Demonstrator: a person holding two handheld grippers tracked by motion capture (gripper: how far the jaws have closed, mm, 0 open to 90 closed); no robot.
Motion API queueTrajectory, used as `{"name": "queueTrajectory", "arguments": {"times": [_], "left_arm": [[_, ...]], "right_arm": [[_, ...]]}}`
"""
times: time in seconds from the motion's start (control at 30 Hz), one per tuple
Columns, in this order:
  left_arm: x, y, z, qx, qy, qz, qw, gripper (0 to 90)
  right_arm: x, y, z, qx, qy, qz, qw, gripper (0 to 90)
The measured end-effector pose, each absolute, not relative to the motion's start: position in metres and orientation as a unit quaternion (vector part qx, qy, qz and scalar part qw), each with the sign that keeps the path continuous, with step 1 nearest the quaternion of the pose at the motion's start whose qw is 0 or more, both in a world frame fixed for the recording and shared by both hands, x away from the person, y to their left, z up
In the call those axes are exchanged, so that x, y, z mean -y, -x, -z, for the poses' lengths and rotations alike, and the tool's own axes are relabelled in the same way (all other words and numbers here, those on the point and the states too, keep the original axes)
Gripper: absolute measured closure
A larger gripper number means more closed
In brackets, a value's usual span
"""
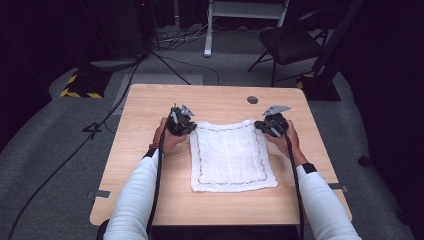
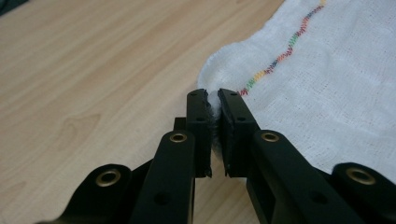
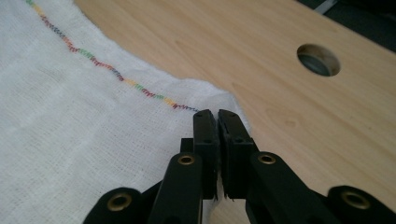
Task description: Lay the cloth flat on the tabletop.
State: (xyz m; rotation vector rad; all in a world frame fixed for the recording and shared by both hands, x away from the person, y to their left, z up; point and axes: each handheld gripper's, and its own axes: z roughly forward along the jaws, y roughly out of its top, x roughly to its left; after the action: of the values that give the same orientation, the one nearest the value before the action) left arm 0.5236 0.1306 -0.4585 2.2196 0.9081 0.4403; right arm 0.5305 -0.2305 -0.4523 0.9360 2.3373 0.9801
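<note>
A white cloth (image 1: pixel 230 155) with a multicoloured stitched border lies flat on the wooden table (image 1: pixel 145 195). My left gripper (image 1: pixel 185 126) is at the cloth's far left corner. In the left gripper view the jaws (image 2: pixel 214 95) are shut on that corner, with a fold of white cloth (image 2: pixel 327 84) pinched between the pads. My right gripper (image 1: pixel 265 126) is at the far right corner. In the right gripper view its jaws (image 3: pixel 217 114) are shut on the edge of the cloth (image 3: pixel 60 130) just past the stitching.
A round cable hole (image 1: pixel 252 99) sits in the tabletop behind the cloth, also seen as the hole (image 3: pixel 318 59) in the right gripper view. Beyond the table are a dark chair (image 1: pixel 295 42), a white frame leg (image 1: pixel 208 30) and cables on grey carpet.
</note>
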Motion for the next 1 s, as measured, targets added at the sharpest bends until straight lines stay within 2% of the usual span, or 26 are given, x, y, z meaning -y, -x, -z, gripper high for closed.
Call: {"name": "queueTrajectory", "arguments": {"times": [0.27, 0.43, 0.47, 0.5, 0.53, 0.6, 0.63, 0.73, 0.77, 0.8, 0.83, 0.9, 1.0], "left_arm": [[-0.126, -0.543, 0.443, -0.354, -0.846, -0.213, 0.337, 83.2], [-0.118, -0.554, 0.444, -0.366, -0.841, -0.227, 0.327, 80.6], [-0.116, -0.557, 0.445, -0.371, -0.840, -0.232, 0.321, 74.4], [-0.114, -0.558, 0.446, -0.377, -0.838, -0.232, 0.318, 69.8], [-0.112, -0.559, 0.447, -0.385, -0.836, -0.233, 0.316, 69.8], [-0.112, -0.559, 0.449, -0.396, -0.830, -0.232, 0.316, 53.0], [-0.112, -0.558, 0.450, -0.399, -0.829, -0.229, 0.318, 53.0], [-0.113, -0.550, 0.451, -0.397, -0.832, -0.228, 0.314, 39.6], [-0.114, -0.546, 0.451, -0.393, -0.833, -0.224, 0.317, 39.6], [-0.115, -0.541, 0.451, -0.387, -0.836, -0.222, 0.321, 36.8], [-0.115, -0.535, 0.452, -0.380, -0.840, -0.218, 0.321, 36.8], [-0.118, -0.519, 0.455, -0.357, -0.850, -0.205, 0.328, 30.1], [-0.119, -0.508, 0.458, -0.348, -0.855, -0.206, 0.324, 28.0]], "right_arm": [[0.230, -0.536, 0.436, -0.821, -0.346, -0.369, 0.264, 86.8], [0.229, -0.540, 0.436, -0.815, -0.356, -0.365, 0.274, 86.6], [0.229, -0.544, 0.439, -0.812, -0.366, -0.357, 0.280, 84.6], [0.229, -0.546, 0.441, -0.812, -0.371, -0.352, 0.283, 78.8], [0.229, -0.546, 0.441, -0.812, -0.371, -0.352, 0.283, 78.8], [0.232, -0.549, 0.446, -0.811, -0.383, -0.345, 0.278, 72.6], [0.232, -0.549, 0.446, -0.811, -0.383, -0.345, 0.278, 72.6], [0.241, -0.548, 0.451, -0.814, -0.394, -0.337, 0.262, 64.3], [0.241, -0.548, 0.451, -0.814, -0.394, -0.337, 0.262, 64.3], [0.245, -0.544, 0.452, -0.817, -0.395, -0.336, 0.254, 58.4], [0.245, -0.544, 0.452, -0.817, -0.395, -0.336, 0.254, 58.4], [0.251, -0.534, 0.452, -0.819, -0.385, -0.353, 0.235, 55.5], [0.253, -0.525, 0.453, -0.828, -0.373, -0.354, 0.224, 52.2]]}}
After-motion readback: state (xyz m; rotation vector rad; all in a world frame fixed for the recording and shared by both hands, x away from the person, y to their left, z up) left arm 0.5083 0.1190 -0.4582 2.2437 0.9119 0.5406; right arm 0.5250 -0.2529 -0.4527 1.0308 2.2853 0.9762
